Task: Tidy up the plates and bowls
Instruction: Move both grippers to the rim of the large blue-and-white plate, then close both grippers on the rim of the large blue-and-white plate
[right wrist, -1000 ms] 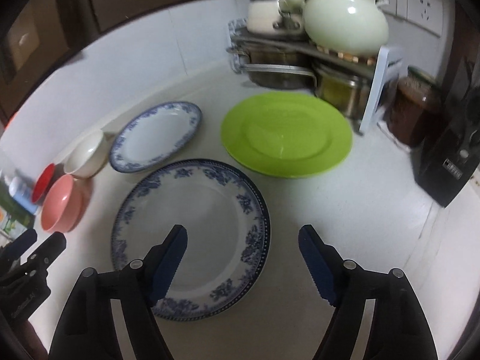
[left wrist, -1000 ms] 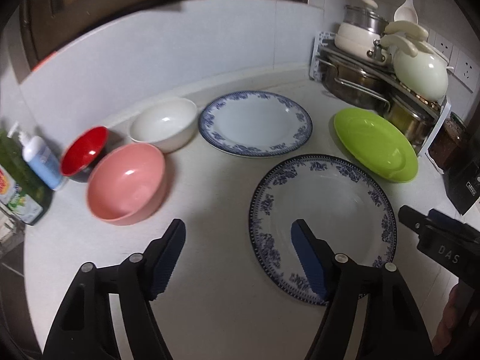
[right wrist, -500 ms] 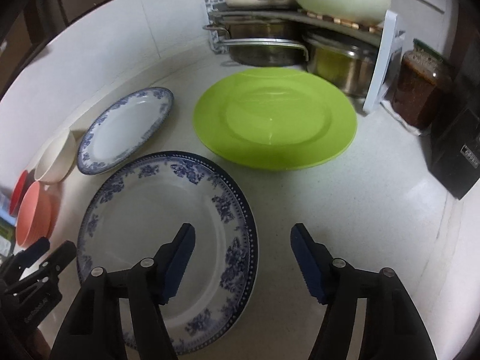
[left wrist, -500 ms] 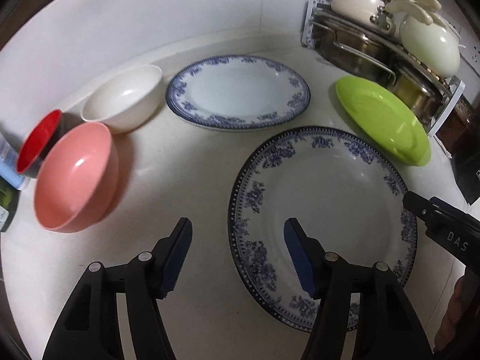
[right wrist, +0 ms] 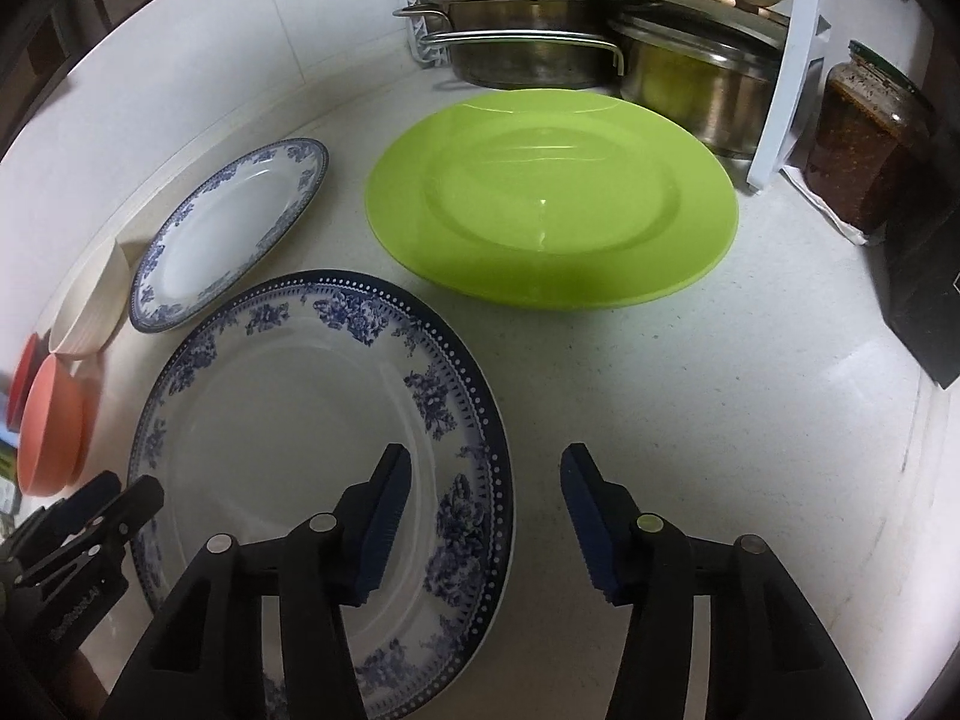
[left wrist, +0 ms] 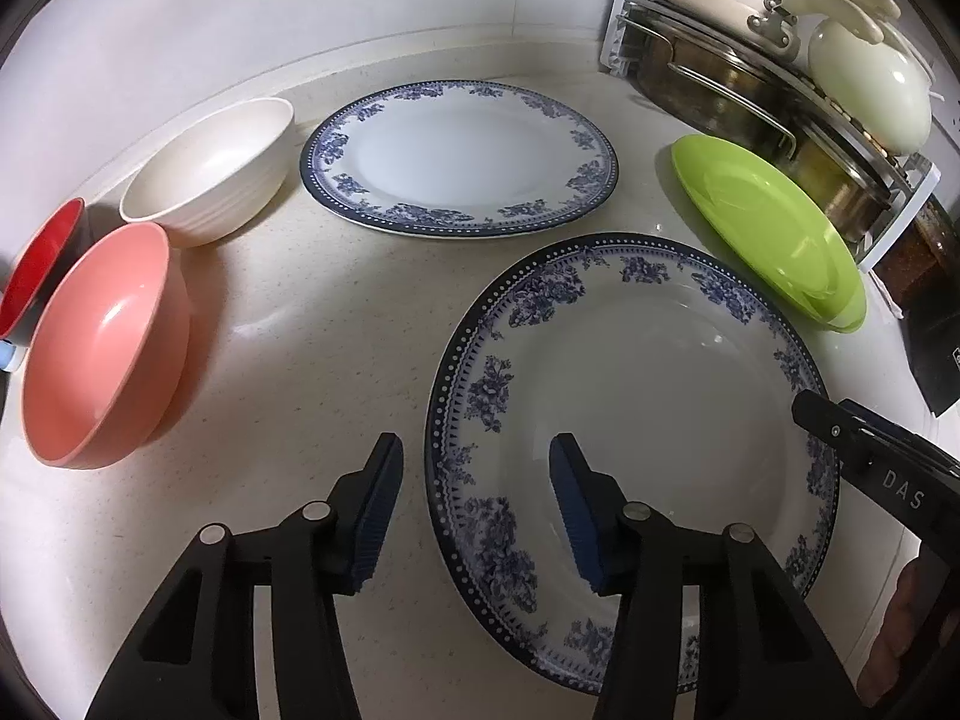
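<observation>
Plate: my left hand-held gripper [left wrist: 474, 501] straddles its left rim.
Right hand-held gripper [right wrist: 486, 516]: straddles the big plate's [right wrist: 288, 420] right rim.
Jaws: both just narrowing, unclenched (pads not touching).

White capital letters "DAS" are printed on the black body of the right claw [left wrist: 900, 495], which enters the left wrist view from the lower right edge. In the right wrist view, the left claw [right wrist: 78, 594] at the lower left edge carries a line of small white lettering along its black body, too small and blurred to read. A black box [left wrist: 936, 354] at the right edge bears a small white mark that cannot be made out.
</observation>
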The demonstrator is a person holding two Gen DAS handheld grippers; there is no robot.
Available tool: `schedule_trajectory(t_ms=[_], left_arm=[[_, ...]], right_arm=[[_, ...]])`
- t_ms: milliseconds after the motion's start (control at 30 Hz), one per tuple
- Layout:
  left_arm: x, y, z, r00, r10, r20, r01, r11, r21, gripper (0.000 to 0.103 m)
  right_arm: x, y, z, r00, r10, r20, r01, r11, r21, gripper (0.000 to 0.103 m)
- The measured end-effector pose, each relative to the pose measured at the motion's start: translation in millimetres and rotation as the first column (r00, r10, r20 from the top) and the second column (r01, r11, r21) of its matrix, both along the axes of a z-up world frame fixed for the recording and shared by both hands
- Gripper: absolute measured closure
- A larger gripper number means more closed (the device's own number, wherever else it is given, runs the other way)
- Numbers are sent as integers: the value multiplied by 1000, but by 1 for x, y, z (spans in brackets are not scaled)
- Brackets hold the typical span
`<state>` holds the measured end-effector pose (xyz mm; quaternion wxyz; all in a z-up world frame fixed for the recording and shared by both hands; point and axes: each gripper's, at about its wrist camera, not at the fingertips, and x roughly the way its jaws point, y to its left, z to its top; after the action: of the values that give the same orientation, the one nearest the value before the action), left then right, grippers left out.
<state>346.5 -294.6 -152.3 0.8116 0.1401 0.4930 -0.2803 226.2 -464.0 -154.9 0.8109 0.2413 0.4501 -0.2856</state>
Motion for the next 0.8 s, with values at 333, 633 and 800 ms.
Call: schedule_trajectory(t_ms=[333, 633, 800], left_arm=[[3, -1, -6, 1000, 1, -22, -1, 1000, 5, 65], [4, 1, -8, 1000, 3, -9, -3, 1000, 4, 70], [1, 4, -6, 1000, 2, 22, -2, 1000, 3, 70]], right_arm=[[6, -2, -5, 1000, 21, -12, -21, 1000, 2, 62], [9, -1, -6, 999, 43, -11, -43, 999, -2, 69], [9, 2, -6, 997, 71, -12, -71, 997, -30, 69]])
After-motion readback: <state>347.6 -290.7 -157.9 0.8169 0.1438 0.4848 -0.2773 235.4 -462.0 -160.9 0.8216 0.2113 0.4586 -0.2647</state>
